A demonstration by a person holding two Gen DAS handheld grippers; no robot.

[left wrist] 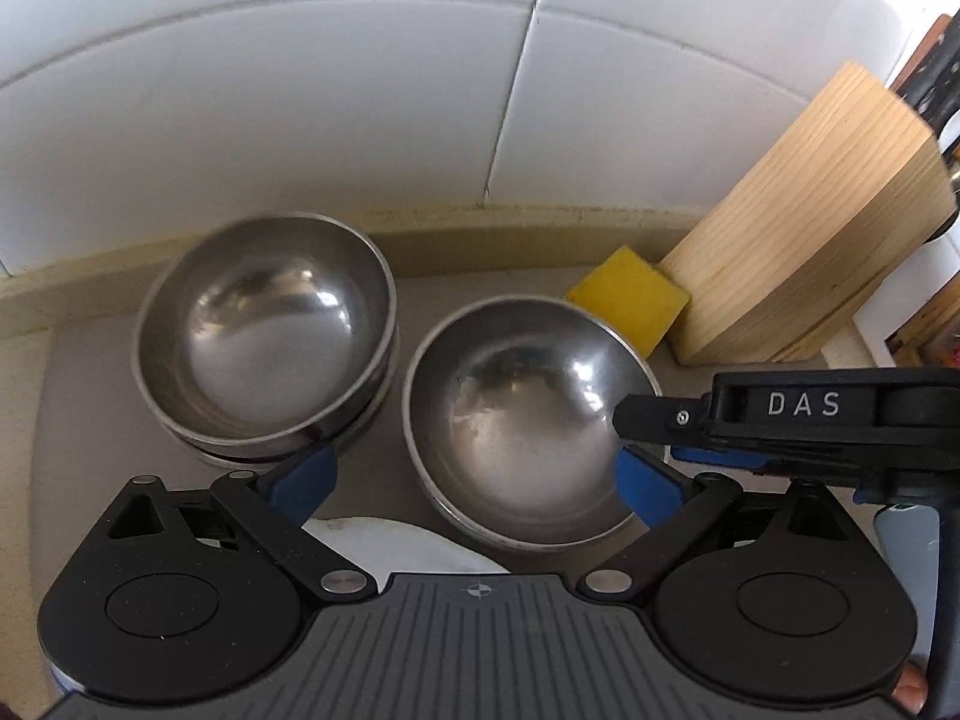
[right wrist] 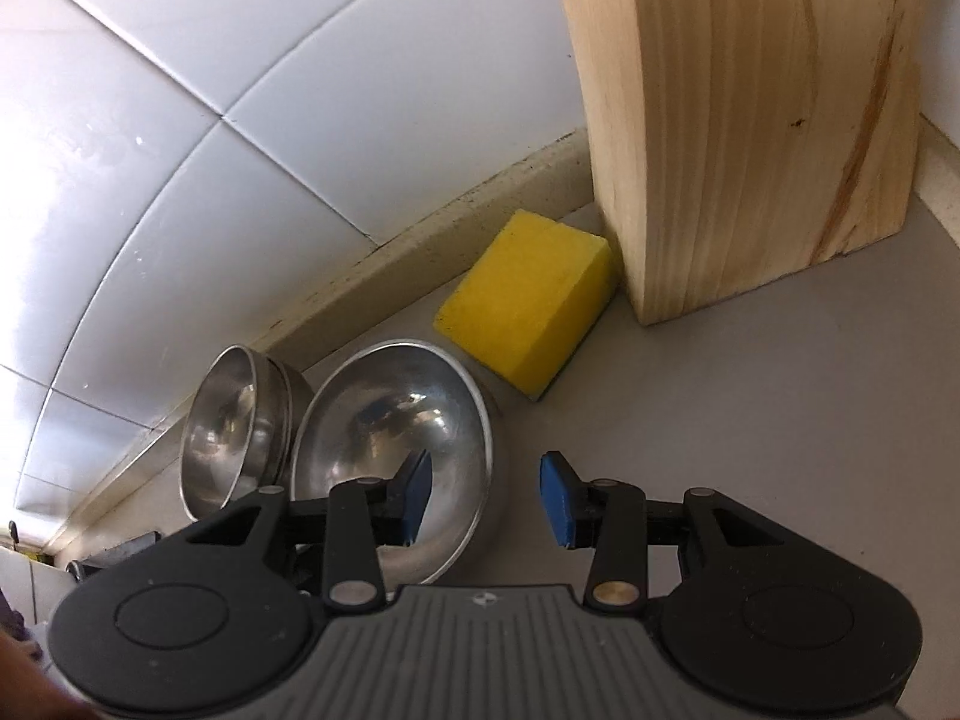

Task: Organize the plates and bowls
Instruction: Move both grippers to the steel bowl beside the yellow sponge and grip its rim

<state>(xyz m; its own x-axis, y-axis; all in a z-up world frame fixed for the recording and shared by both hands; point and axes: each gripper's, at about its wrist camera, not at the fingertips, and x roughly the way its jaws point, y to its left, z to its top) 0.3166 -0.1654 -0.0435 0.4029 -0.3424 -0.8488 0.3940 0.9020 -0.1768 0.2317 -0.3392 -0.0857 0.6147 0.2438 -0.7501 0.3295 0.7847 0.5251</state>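
Two steel bowl spots on grey counter [left wrist: 48, 420] by tiled wall [left wrist: 300, 90]: stacked bowls [left wrist: 264, 324] far left, single bowl [left wrist: 528, 420] just right of them, near but apart. Right gripper [right wrist: 486, 498] jaws parted, straddling right rim of single bowl, one blue pad [right wrist: 417, 495] inside, other outside, not yet pinching as far as visible. Left gripper [left wrist: 474, 480] jaws wide apart, holding nothing, hovering near side of both bowls. Likely step: grab single bowl and nest onto stack. To do well: seat pads deeper on rim before closing, squeeze firmly since steel is slick, lift straight up, keep level, lower centred onto stack; avoid nudging stack toward wall. Single bowl: shiny, round, upright, empty, dull smears at bottom. Stack: tilted slightly, top bowl empty, at least two rims visible. White plate [left wrist: 408, 540] edge peeks out nearest, below left gripper, mostly hidden. Yellow sponge [right wrist: 528, 312] and wooden block [right wrist: 750, 120] far right, sponge just beside single bowl, touching unclear.
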